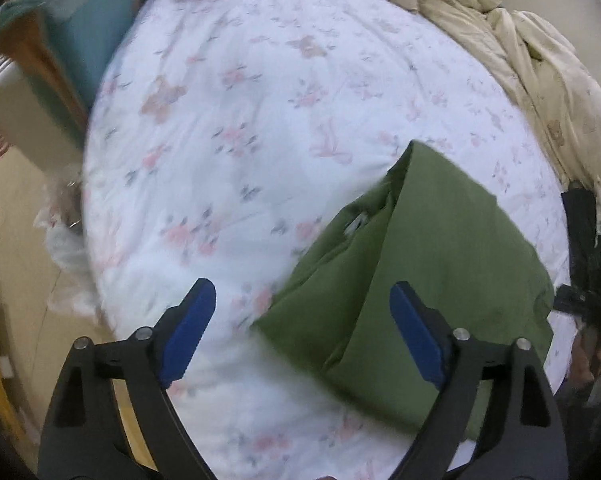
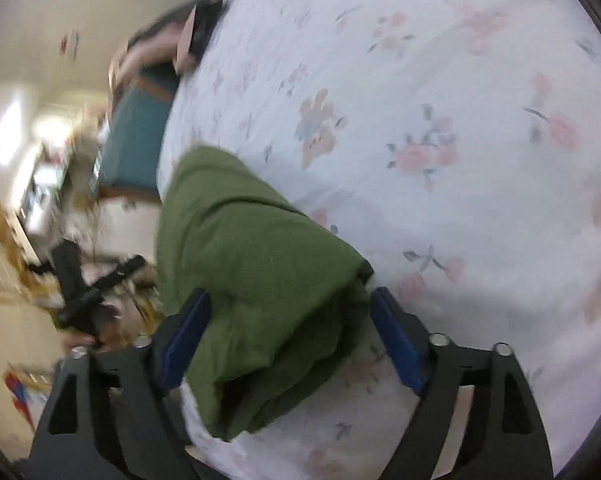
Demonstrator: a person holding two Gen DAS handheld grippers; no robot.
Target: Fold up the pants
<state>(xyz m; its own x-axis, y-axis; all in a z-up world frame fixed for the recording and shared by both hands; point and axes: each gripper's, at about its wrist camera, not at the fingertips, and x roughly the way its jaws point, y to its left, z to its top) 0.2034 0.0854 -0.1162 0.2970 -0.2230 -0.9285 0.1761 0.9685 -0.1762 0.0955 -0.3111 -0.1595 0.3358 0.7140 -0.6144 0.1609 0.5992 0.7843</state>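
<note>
The green pants (image 1: 432,264) lie folded into a compact bundle on the floral bed sheet (image 1: 240,120), near the bed's near right part in the left wrist view. My left gripper (image 1: 302,334) is open and empty above the sheet, its right finger over the bundle's near edge. In the right wrist view the pants (image 2: 256,264) lie between the open blue pads of my right gripper (image 2: 290,338), which grips nothing. The left gripper shows dark and blurred at the left of the right wrist view (image 2: 80,280).
A cream duvet (image 1: 520,60) is heaped along the bed's far right side. A teal headboard or cabinet (image 1: 88,32) stands past the bed's left edge. The floor (image 1: 16,240) lies left of the bed, with clutter there in the right wrist view (image 2: 48,184).
</note>
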